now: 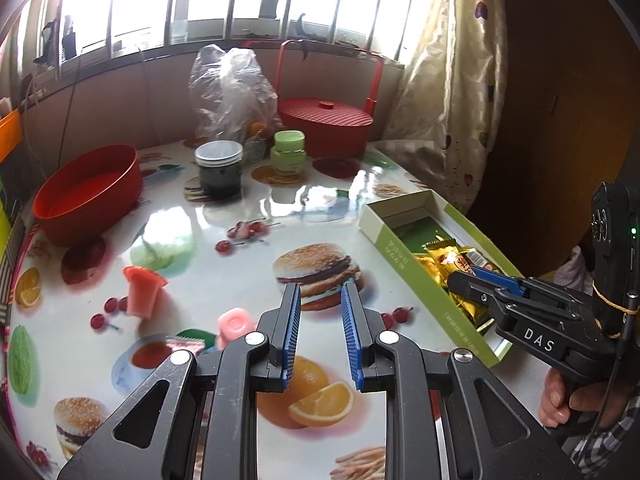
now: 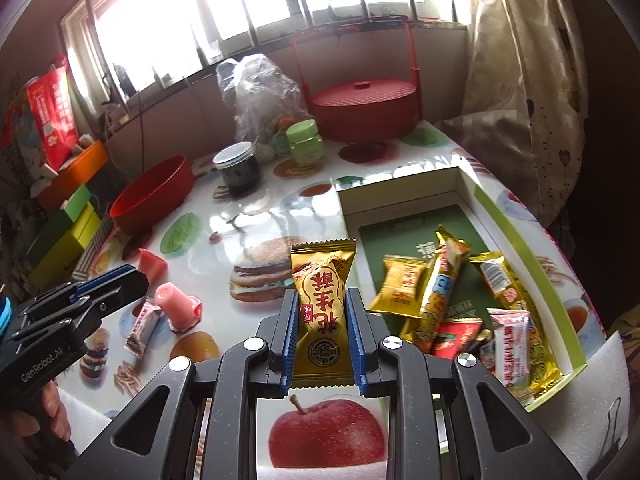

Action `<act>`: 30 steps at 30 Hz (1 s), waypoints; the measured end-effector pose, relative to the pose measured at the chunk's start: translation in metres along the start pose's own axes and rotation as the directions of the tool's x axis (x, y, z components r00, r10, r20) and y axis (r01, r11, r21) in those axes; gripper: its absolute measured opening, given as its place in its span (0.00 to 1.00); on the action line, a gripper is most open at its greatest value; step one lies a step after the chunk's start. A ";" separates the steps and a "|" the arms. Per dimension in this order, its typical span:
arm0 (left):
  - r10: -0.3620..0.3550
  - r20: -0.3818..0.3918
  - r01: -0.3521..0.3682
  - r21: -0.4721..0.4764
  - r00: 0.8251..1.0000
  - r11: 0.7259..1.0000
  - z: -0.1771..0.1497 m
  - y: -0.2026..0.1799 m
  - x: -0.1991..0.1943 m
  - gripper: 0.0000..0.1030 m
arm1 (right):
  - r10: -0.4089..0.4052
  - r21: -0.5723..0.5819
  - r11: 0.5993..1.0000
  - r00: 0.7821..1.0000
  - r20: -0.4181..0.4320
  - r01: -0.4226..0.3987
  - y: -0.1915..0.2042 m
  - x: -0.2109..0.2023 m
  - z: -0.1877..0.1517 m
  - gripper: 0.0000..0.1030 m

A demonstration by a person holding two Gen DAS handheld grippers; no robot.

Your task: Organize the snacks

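The right gripper (image 2: 322, 334) has its fingers (image 2: 291, 332) closed on a gold packet (image 2: 322, 312), clamped across the lower half so that the crimped top stands free above the pads. The packet is held off the tabletop (image 2: 256, 216), just left of the green box (image 2: 532, 240) that already holds a heap of wrapped snacks (image 2: 456, 304). The left gripper (image 1: 320, 322) carries nothing; a gap with bare tabletop shows between its fingers (image 1: 294, 320), yet this is about the narrowest they stand, so treat them as closed and empty.

Likely step: carry the packet over the near box wall and release it inside.

Hazards from this position:

1. Wall strike. The packet hangs close to the box's left wall. A low crossing could catch the wrapper on the rim and shove the light cardboard box along the glossy tabletop.
2. Slip. The foil is slick and the grip sits on one end only. A quick swing could let the packet rotate or slide out short of the box.
3. Overflow. The near end of the box is crowded. A release there could leave the packet perched on the heap or spilling over the edge; the far end is bare.
4. Collision. A pink cup (image 2: 178, 306) and a small pink packet (image 2: 142, 326) remain on the tabletop near the left gripper. A careless sweep could topple the cup.
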State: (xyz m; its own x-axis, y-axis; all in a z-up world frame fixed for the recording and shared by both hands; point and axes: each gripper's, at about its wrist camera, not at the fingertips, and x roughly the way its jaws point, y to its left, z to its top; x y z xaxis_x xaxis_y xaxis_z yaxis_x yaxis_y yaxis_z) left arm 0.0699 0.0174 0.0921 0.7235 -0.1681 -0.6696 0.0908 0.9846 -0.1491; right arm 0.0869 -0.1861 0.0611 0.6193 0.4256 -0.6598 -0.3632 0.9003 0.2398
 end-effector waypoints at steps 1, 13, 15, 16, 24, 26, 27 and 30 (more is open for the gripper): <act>-0.007 -0.003 0.007 0.002 1.000 1.000 0.002 -0.002 0.002 0.22 | -0.005 0.004 1.000 1.000 0.002 0.005 -0.003 -0.001 0.000 0.21; -0.007 -0.014 0.007 0.013 1.000 1.000 -0.007 0.007 -0.005 0.22 | -0.025 0.051 0.998 1.000 -0.008 0.025 -0.031 -0.008 -0.012 0.21; 0.008 -0.017 -0.008 0.003 1.000 1.000 -0.014 0.016 -0.010 0.22 | -0.022 0.059 0.998 1.000 -0.009 0.023 -0.032 -0.007 -0.014 0.21; 0.016 -0.023 -0.016 -0.006 1.000 1.000 -0.018 0.022 -0.012 0.22 | -0.019 0.064 0.998 1.000 -0.009 0.020 -0.033 -0.007 -0.015 0.21; 0.111 -0.106 -0.117 -0.049 0.988 0.992 -0.047 0.062 -0.008 0.30 | -0.015 0.062 0.998 1.000 0.003 0.015 -0.032 -0.013 -0.017 0.21; 0.126 -0.129 -0.134 -0.056 0.984 0.989 -0.053 0.068 -0.002 0.30 | -0.016 0.060 0.998 1.000 0.005 0.015 -0.031 -0.015 -0.017 0.21; 0.135 -0.143 -0.145 -0.061 0.980 0.988 -0.055 0.071 0.001 0.30 | -0.015 0.060 0.998 1.000 0.005 0.015 -0.031 -0.015 -0.017 0.21; 0.139 -0.175 -0.151 -0.058 0.975 0.987 -0.061 0.073 0.012 0.31 | -0.013 0.059 0.998 1.000 0.005 0.013 -0.030 -0.016 -0.017 0.21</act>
State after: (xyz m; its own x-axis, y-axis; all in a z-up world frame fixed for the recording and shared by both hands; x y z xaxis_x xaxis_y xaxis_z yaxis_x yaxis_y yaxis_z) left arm 0.0437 0.0839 0.0287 0.5984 -0.0355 -0.8004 -0.0592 0.9943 -0.0884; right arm 0.0759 -0.2219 0.0525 0.6273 0.4141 -0.6595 -0.3137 0.9095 0.2726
